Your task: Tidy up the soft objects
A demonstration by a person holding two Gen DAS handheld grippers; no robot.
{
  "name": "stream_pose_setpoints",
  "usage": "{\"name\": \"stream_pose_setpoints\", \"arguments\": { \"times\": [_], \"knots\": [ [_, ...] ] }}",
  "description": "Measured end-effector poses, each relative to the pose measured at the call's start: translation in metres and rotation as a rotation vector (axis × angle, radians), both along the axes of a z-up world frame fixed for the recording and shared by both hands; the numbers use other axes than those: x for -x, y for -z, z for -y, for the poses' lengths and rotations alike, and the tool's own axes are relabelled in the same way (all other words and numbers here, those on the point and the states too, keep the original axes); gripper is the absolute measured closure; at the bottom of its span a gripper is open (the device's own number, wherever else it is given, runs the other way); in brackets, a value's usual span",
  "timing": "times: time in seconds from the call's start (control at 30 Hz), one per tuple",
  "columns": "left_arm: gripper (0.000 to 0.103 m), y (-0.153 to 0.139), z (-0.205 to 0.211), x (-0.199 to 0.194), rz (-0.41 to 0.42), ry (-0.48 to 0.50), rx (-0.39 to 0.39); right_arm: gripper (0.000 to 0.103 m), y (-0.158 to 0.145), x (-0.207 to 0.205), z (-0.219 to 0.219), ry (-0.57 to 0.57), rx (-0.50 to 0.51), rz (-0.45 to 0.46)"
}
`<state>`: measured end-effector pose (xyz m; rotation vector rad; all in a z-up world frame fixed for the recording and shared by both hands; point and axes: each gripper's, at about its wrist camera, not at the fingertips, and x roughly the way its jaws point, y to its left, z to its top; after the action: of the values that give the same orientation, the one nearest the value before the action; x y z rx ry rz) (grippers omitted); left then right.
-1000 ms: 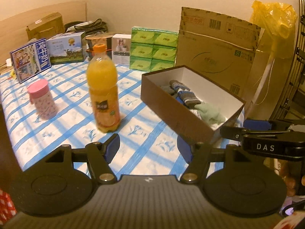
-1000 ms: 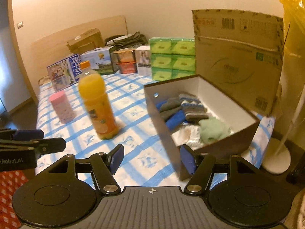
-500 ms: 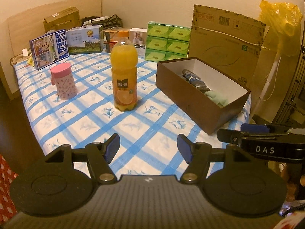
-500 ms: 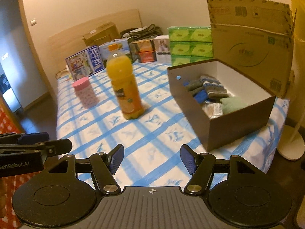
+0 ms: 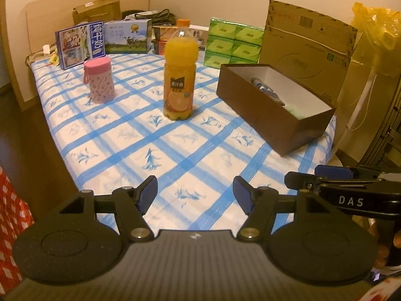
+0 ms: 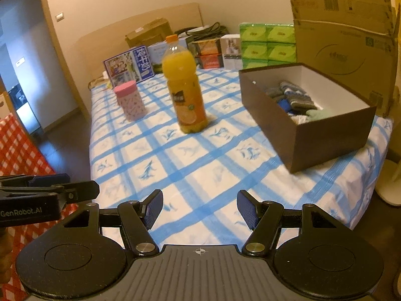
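Observation:
A brown box (image 5: 265, 115) (image 6: 320, 135) with a white inside stands on the right of the blue-checked tablecloth (image 5: 175, 150) (image 6: 190, 165). In it lie several soft things: grey and blue knitted socks (image 6: 293, 96) (image 5: 265, 89) and a pale green piece (image 6: 318, 114). My left gripper (image 5: 195, 195) hangs open over the cloth's near edge, nothing between its fingers. My right gripper (image 6: 200, 209) is open and empty too, and both stand well short of the box. Each gripper shows at the edge of the other's view.
An orange juice bottle (image 5: 179, 75) (image 6: 185, 87) stands mid-table, a pink lidded cup (image 5: 99, 80) (image 6: 130, 100) to its left. Cartons, green tissue packs (image 5: 233, 44) and a big cardboard box (image 5: 305, 47) line the back. A red checked cloth (image 6: 17, 145) is at left.
Both grippers have drawn back from the box and bottle and sunk a little, so the table looks farther away. The socks stay in the box. Both jaws keep the same width.

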<state>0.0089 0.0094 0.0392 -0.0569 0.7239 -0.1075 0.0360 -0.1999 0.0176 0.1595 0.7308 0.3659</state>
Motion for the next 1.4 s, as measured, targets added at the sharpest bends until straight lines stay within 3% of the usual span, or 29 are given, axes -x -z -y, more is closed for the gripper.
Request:
{"name": "stream_pose_setpoints", "arguments": {
  "times": [0.43,1.4],
  "knots": [
    [0.039,0.020,-0.009,0.023,-0.042,-0.038,-0.004,0.038,0.018,0.016,-0.013,-0.061,-0.014,-0.037],
    [0.039,0.027,0.000,0.017,-0.061,-0.015,-0.024,0.038,0.026,0.014,-0.010,-0.052,-0.028,-0.062]
  ]
}}
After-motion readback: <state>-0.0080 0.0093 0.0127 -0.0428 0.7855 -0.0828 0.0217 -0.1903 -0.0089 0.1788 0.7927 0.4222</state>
